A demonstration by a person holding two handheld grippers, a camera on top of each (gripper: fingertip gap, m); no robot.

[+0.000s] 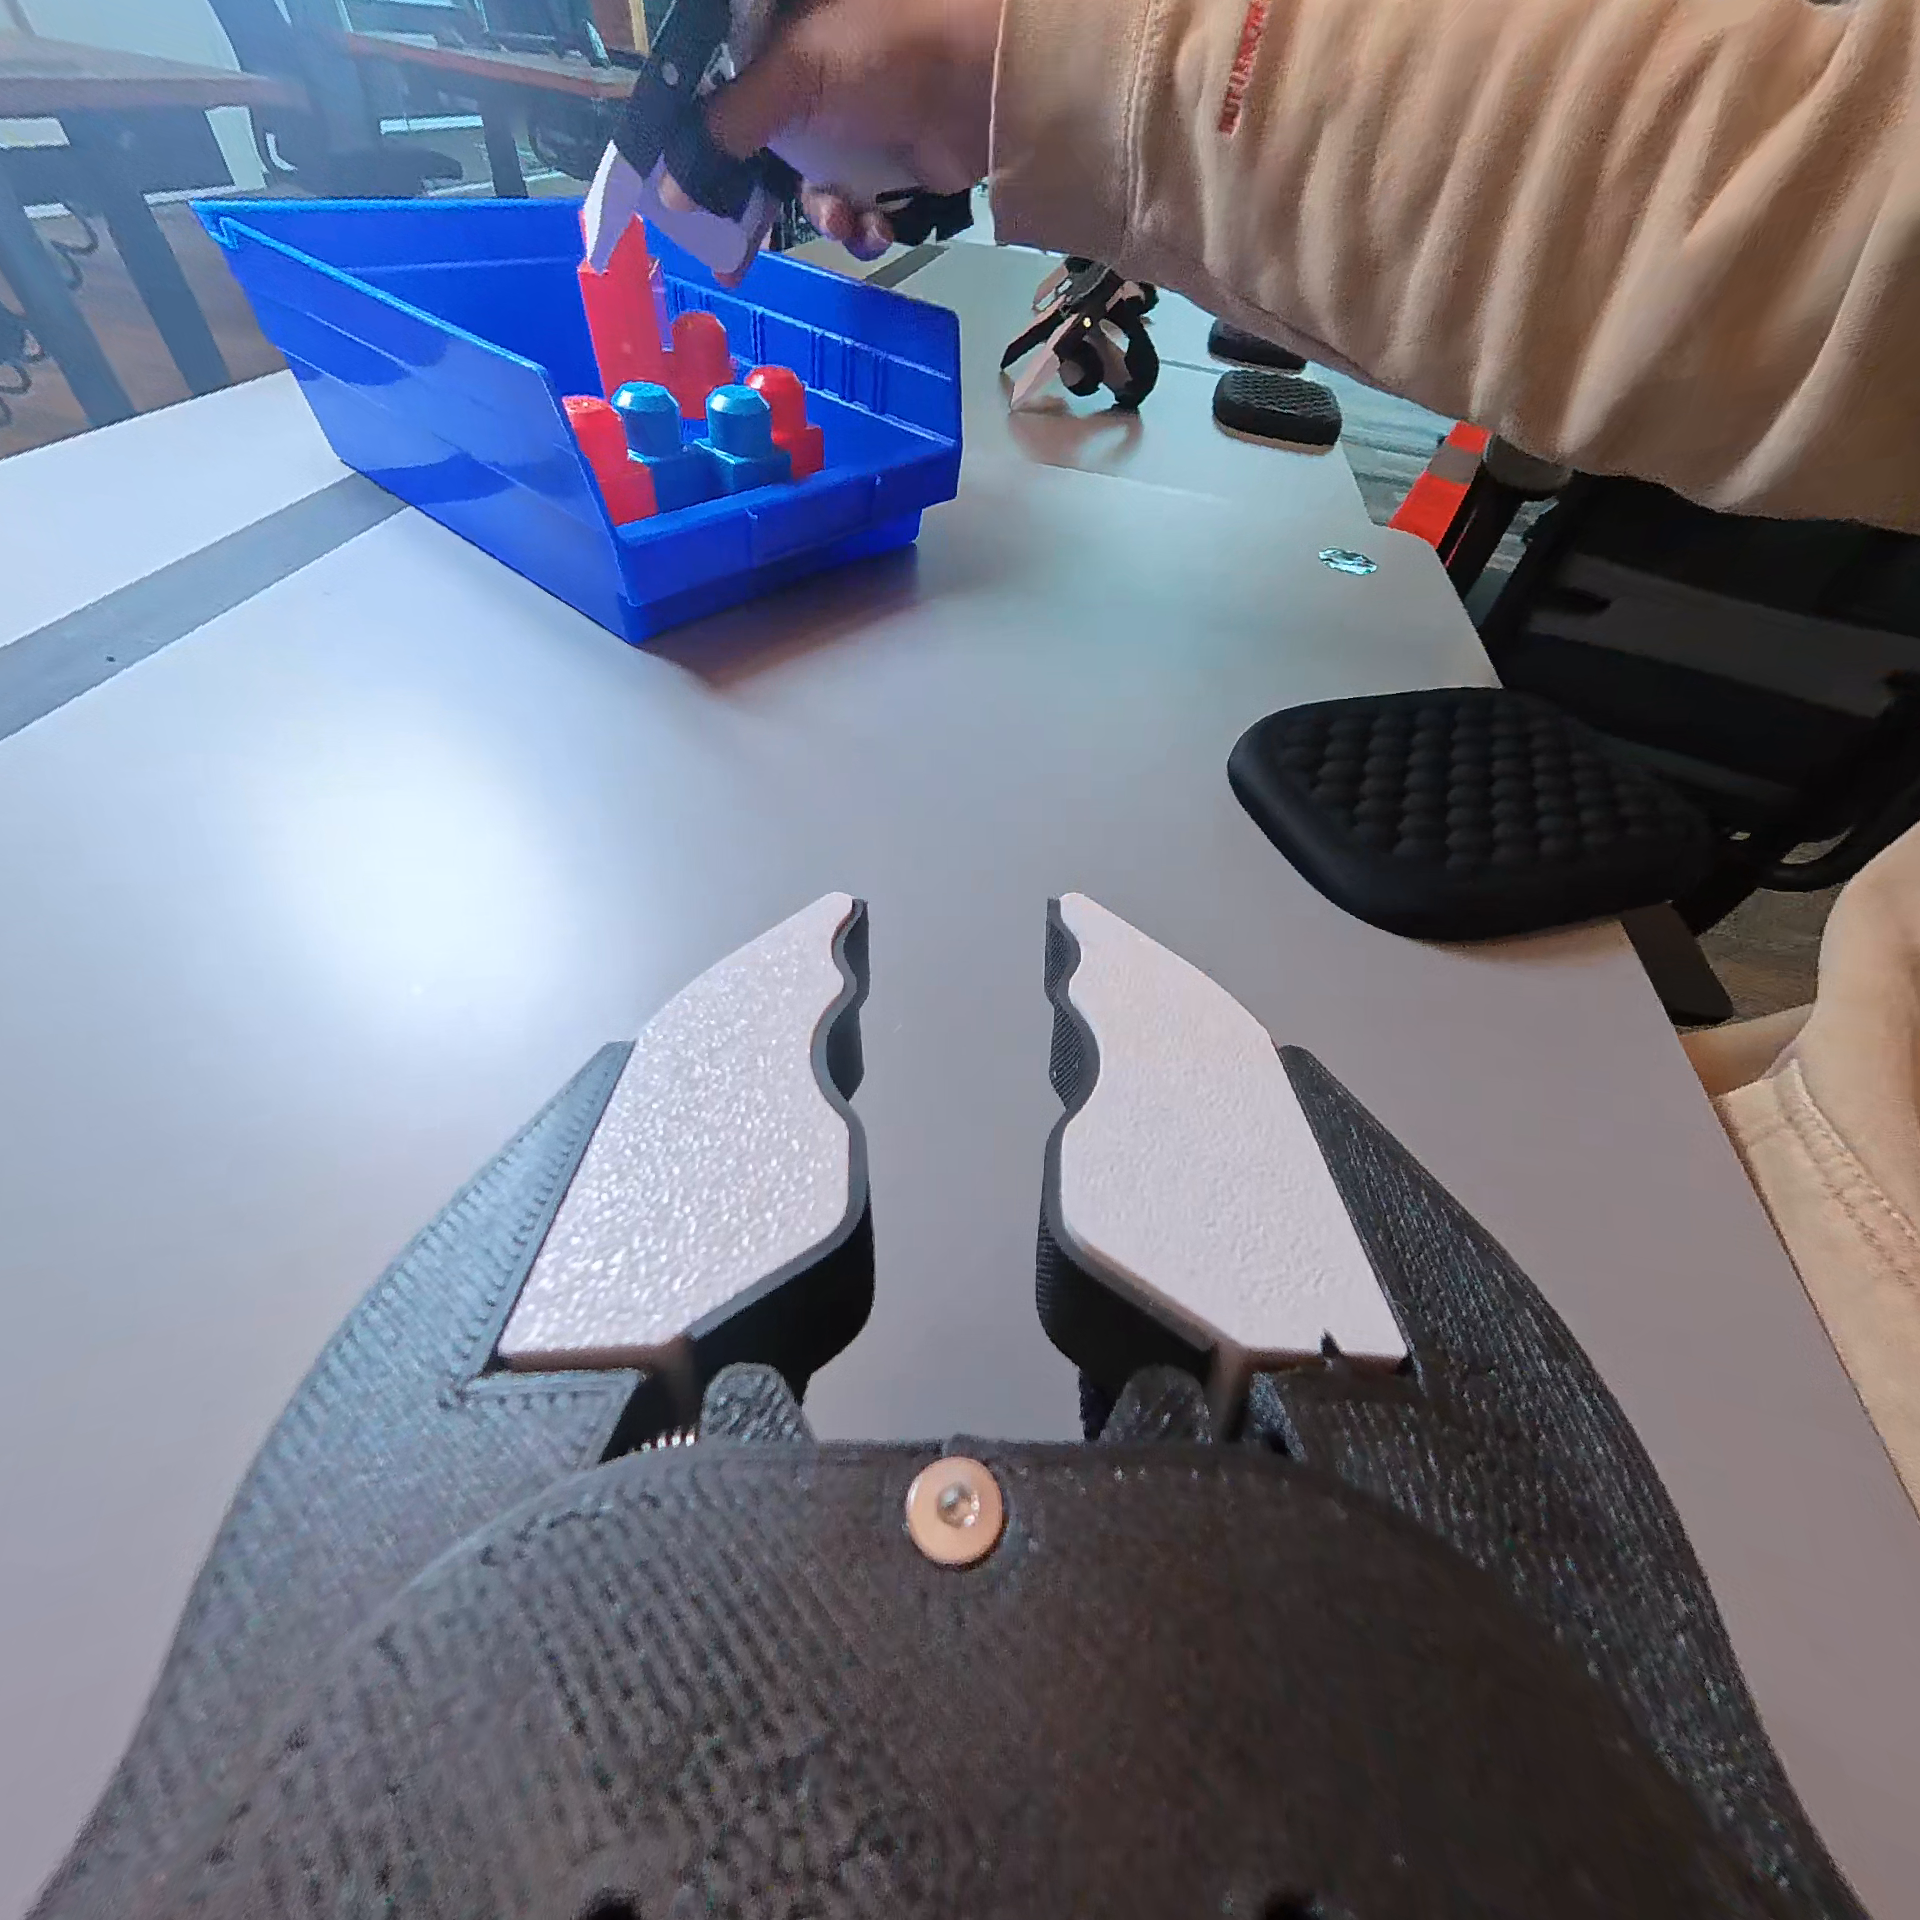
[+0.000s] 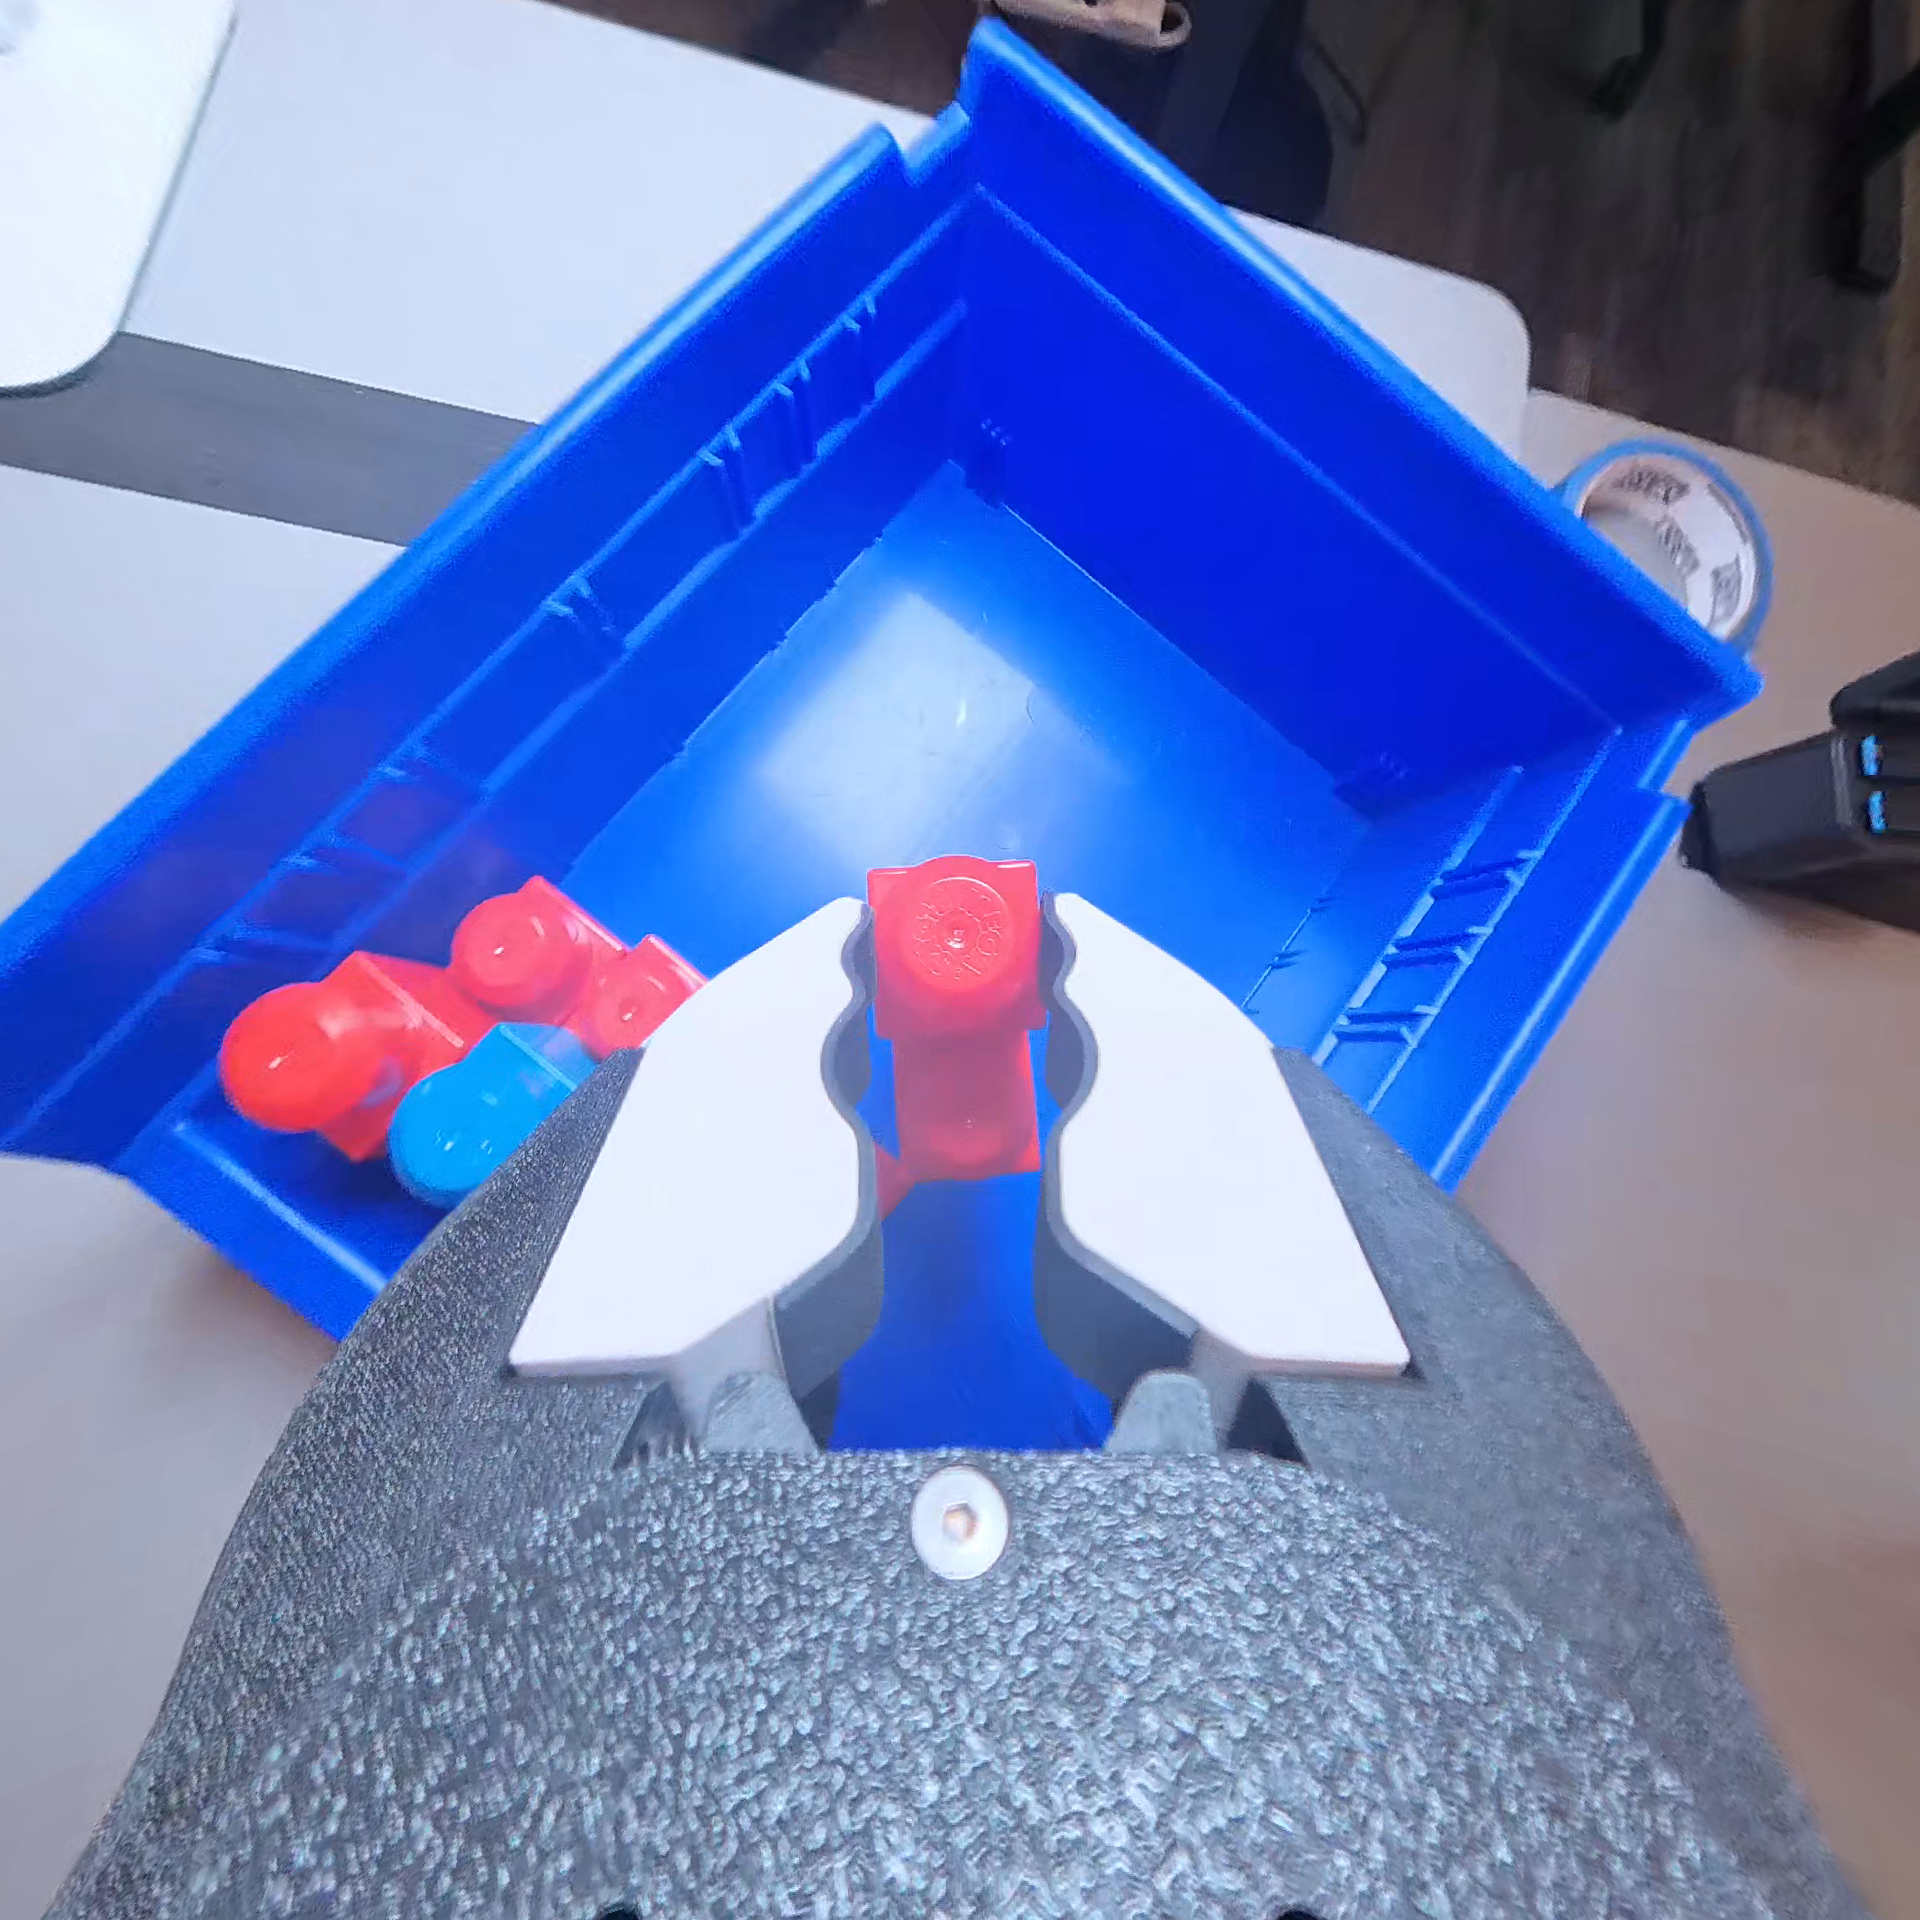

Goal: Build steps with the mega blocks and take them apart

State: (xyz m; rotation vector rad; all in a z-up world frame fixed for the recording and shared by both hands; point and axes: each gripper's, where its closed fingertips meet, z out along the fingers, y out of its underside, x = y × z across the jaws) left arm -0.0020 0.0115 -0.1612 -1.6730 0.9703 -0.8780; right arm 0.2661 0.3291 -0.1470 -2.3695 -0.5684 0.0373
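I'm holding my right gripper over the blue bin, fingers pinching a red block btwn the tips, centre of the right wrist frame. The block's stud end is facing the camera & its body is hanging down toward the bin floor. In the left wrist frame the same block is showing in the upper middle, standing tall above the bin's inside, w/ my right gripper clamping its top and my right hand in a beige sleeve reaching in from the upper right.

The other blocks are sitting in the bin's near end: in the right wrist frame, lower left, red blocks w/ a blue block just beside them, partly hidden behind my gripper. In the left wrist frame they're bunching against the front wall, blue ones flanked by red ones.

My left gripper is hovering low over the grey table, bottom centre of its frame, fingers spread w/ nothing btwn them, well apart from the bin.

Right side of that frame: a black chair armrest at the table edge. A roll of blue tape is peeking from behind the bin, right edge of the right wrist frame.
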